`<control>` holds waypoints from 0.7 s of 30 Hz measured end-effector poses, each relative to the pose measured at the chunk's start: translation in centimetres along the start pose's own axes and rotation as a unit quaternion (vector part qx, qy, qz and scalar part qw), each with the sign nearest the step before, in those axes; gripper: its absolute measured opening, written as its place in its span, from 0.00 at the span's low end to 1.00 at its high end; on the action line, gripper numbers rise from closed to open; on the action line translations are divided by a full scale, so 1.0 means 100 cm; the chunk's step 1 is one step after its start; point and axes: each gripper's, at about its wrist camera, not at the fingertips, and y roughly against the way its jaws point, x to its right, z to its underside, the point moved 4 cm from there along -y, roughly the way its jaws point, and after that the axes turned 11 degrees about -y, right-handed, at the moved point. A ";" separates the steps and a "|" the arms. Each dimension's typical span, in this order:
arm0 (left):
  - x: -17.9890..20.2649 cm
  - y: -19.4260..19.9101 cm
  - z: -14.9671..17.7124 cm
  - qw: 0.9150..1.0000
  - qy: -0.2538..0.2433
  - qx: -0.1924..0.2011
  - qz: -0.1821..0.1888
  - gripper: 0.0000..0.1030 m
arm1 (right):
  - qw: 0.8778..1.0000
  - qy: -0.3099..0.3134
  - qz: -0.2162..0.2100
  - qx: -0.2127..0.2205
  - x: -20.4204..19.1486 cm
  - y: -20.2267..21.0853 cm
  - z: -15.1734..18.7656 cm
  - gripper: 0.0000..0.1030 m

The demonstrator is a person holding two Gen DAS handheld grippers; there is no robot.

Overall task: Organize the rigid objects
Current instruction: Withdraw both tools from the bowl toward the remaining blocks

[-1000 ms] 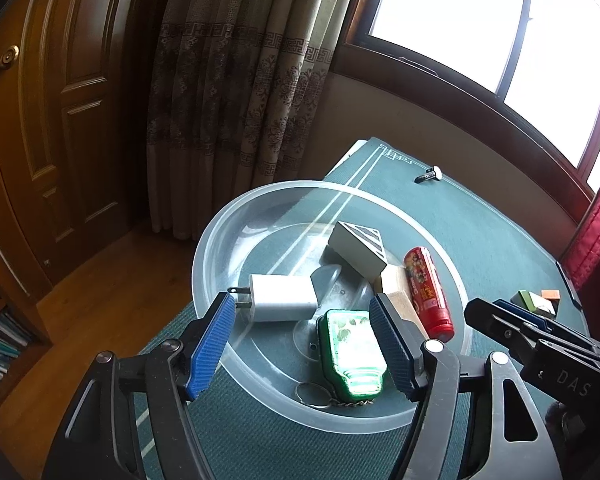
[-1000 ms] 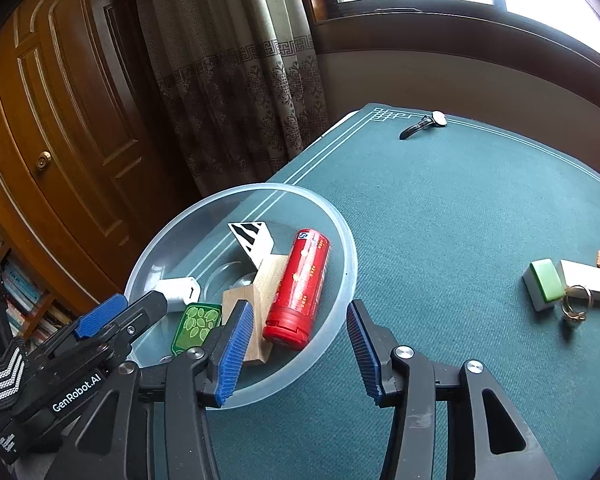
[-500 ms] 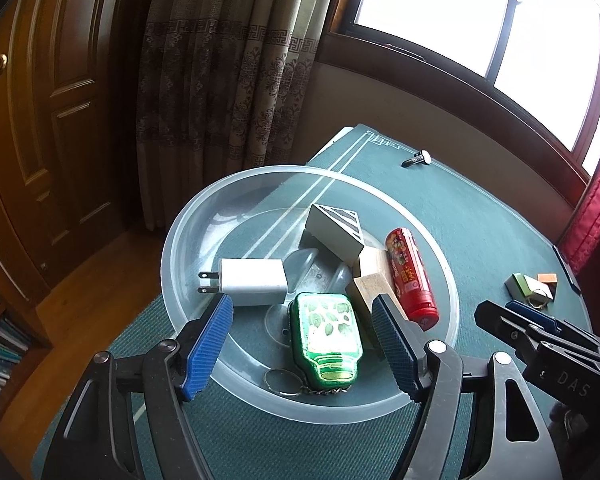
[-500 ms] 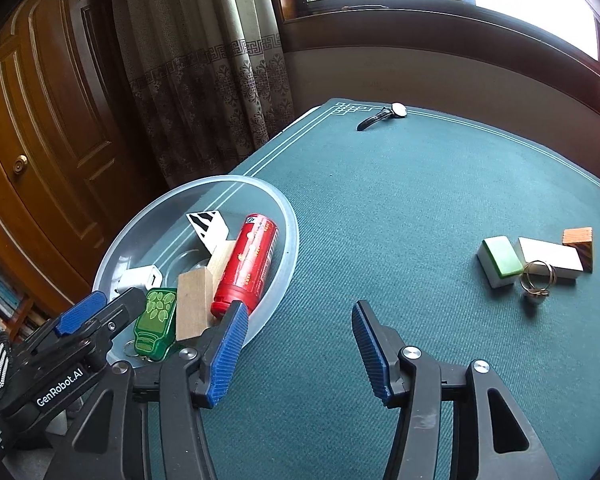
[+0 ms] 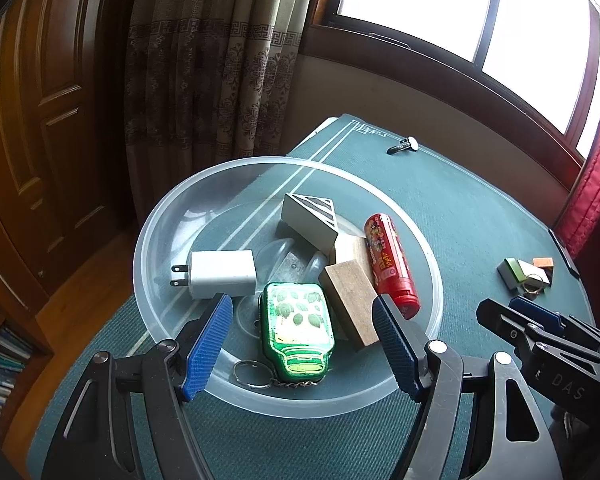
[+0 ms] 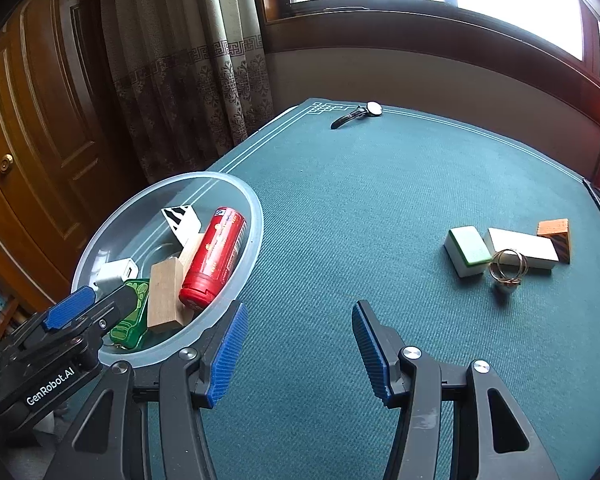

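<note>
Bowl (image 5: 156,240), table's left: charger (image 5: 224,274), tin (image 5: 298,326), blocks, canister (image 5: 390,264). Right: blocks, rings (image 6: 508,266). Far edge: watch (image 6: 358,113).

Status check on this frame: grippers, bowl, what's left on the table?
Left gripper open, empty, over clear bowl. Right gripper open, empty, above bare cloth. Green-topped block, white block, orange wedge, key ring, watch outside the bowl. Path unobstructed.

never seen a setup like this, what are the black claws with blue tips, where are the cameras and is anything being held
Each claw is a hand-held two-finger gripper with a camera looking along its fingers. One picture is from the left gripper, above a clear bowl holding a charger, green tin, wooden blocks and red tube. The other is from the right gripper, over the green table, where small blocks, a key ring and a watch lie. Both are open, holding nothing.
</note>
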 end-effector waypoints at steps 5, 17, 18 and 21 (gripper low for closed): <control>0.008 -0.001 -0.001 1.000 -0.009 -0.002 0.001 0.71 | 1.000 -0.006 0.003 0.001 0.008 0.001 0.001 0.56; 0.032 -0.003 -0.005 0.999 -0.036 -0.007 0.006 0.71 | 1.000 -0.028 0.011 0.001 0.034 0.003 0.002 0.56; 0.035 -0.003 -0.005 0.999 -0.039 -0.007 0.006 0.71 | 0.999 -0.030 0.012 0.001 0.037 0.004 0.002 0.56; 0.045 -0.004 -0.007 0.999 -0.049 -0.008 0.009 0.71 | 0.999 -0.038 0.015 0.002 0.046 0.005 0.003 0.57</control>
